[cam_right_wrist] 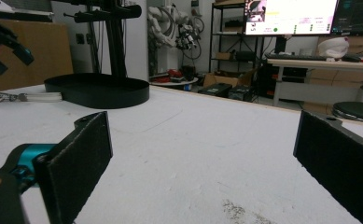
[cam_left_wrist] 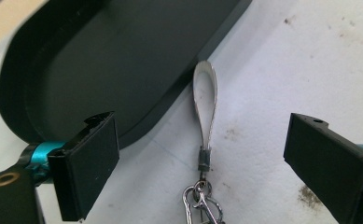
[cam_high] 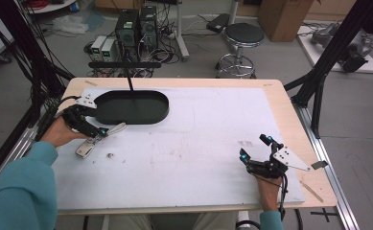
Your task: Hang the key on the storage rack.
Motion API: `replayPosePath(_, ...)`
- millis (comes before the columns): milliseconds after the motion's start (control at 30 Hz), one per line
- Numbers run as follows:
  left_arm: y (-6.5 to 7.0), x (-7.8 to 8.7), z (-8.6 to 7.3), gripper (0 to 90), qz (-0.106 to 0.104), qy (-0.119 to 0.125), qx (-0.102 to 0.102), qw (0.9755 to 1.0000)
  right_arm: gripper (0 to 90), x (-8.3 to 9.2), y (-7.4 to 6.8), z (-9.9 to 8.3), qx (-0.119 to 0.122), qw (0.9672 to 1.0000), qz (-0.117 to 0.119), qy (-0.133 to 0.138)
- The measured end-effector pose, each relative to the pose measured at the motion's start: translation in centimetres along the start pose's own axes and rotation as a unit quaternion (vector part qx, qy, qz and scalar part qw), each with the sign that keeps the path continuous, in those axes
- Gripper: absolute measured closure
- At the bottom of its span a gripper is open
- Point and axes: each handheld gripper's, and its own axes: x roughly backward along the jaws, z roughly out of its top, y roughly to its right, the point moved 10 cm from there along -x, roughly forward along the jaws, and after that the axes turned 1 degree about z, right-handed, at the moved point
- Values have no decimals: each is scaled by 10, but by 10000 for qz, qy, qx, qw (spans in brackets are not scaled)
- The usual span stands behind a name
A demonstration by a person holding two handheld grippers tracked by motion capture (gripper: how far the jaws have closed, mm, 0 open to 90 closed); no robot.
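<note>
Your left gripper (cam_left_wrist: 202, 154) hangs over the keychain (cam_high: 97, 138) near the left edge of the table (cam_high: 275, 96), its jaws spread wide with nothing between them but the white strap loop (cam_left_wrist: 204, 100). That loop lies flat on the white mat (cam_high: 198, 143), its tip touching the rim of the black tray (cam_high: 131, 106) at the far left corner. This looks like the approach to a pickup: next you need to lower the jaws on either side of the strap and close them squarely, so the thin loop does not slip out. Your right gripper (cam_right_wrist: 202, 168) rests near the right front corner, its jaws wide apart and empty. In the left gripper view the metal clasp (cam_left_wrist: 200, 205) is cut off at the bottom edge. In the high view, the silver piece (cam_high: 85, 148) at the other end may be a key fob; it is too small to tell.
</note>
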Motion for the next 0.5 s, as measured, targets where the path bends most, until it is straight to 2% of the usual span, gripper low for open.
replayPosePath(133, 0, -7, -7, 148, -28, -302, -75, 9995, 38, 0, 0, 0, 7, 10000, 0, 8)
replayPosePath(200, 1, -10, -9, 166, -92, -391, -45, 9992, 39, 0, 0, 0, 14, 10000, 2, 6)
replayPosePath(233, 1, -12, -10, 207, -98, -451, -23, 9989, 39, 0, 0, 0, 0, 10000, 1, 0)
replayPosePath(467, 2, -20, -19, 258, -112, -812, -14, 9966, 39, 0, 0, 0, -6, 10000, 4, 4)
replayPosePath(500, 3, -21, -21, 277, -155, -856, 43, 9962, 39, 0, 0, 0, 14, 10000, 3, 5)
